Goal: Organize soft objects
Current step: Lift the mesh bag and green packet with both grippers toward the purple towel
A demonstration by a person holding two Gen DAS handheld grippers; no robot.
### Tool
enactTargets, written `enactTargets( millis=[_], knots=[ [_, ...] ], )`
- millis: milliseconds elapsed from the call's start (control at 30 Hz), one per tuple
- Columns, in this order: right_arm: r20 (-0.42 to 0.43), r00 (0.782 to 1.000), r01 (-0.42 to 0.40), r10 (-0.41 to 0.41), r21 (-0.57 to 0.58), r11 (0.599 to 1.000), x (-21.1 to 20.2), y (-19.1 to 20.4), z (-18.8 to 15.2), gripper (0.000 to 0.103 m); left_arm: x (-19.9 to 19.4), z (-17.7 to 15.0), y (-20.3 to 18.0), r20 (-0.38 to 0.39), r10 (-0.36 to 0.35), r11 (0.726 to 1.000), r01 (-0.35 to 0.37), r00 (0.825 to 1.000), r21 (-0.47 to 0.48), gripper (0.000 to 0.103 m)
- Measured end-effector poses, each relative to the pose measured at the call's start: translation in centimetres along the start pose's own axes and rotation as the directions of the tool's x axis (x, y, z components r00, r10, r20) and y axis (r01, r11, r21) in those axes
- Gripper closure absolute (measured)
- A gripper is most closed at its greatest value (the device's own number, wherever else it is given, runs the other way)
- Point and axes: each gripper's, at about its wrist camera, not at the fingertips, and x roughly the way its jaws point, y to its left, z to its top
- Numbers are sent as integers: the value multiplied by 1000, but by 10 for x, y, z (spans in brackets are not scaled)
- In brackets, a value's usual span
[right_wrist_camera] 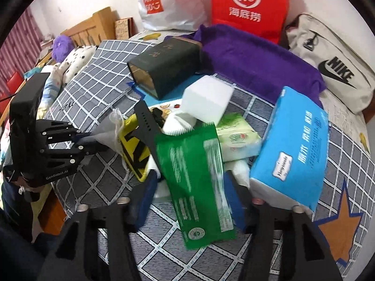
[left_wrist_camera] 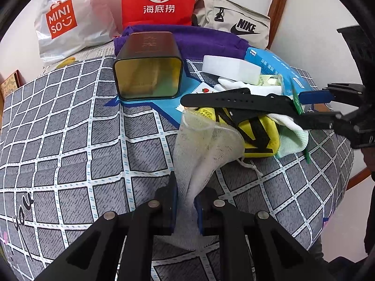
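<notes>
The left gripper [left_wrist_camera: 186, 207] pinched the mesh bag [left_wrist_camera: 206, 138]; the right gripper [right_wrist_camera: 189, 201] stood open around the green packet [right_wrist_camera: 194, 178]. Lifting the bag slowly seemed wise, since the watch strap [left_wrist_camera: 234, 100] lay across it.

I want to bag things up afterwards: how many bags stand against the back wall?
3: a white plastic Miniso bag on the left, a red Haidilao paper bag in the middle, a beige Nike fabric bag on the right. Others may be hidden.

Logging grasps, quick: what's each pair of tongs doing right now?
Left tongs: closed on the white mesh bag.
Right tongs: open around the green packet, not clamped.
</notes>
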Motion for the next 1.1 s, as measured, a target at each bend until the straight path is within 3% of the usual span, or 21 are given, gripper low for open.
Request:
enactTargets(
  millis=[433,633,700,733,767,933,1100],
  knots=[
    [-25,999,23,-23,26,999,3,-13,-27,37,2,1,-1,0,7,1000,-7,1000,6,90],
    [-56,998,38,-39,-16,999,19,-5,-33,37,1,-1,-1,3,15,1000,-15,1000,8,90],
    [-51,998,43,-44,-14,999,24,-4,-33,43,0,-1,-3,1,18,1000,-18,1000,7,90],
    [-47,998,50,-51,-16,999,25,-4,-33,57,0,-2,-3,0,18,1000,-18,1000,6,90],
    [-50,997,57,-58,-20,998,26,-4,-33,63,-1,-2,-3,-3,18,1000,-18,1000,6,90],
    [-12,1000,17,-17,26,1000,8,-12,-39,66,-5,-1,-3,-3,22,1000,-22,1000,2,90],
    [20,999,24,-25,72,997,-10,-18,-48,66,-15,1,-5,19,9,1000,-9,1000,-4,90]
  ],
)
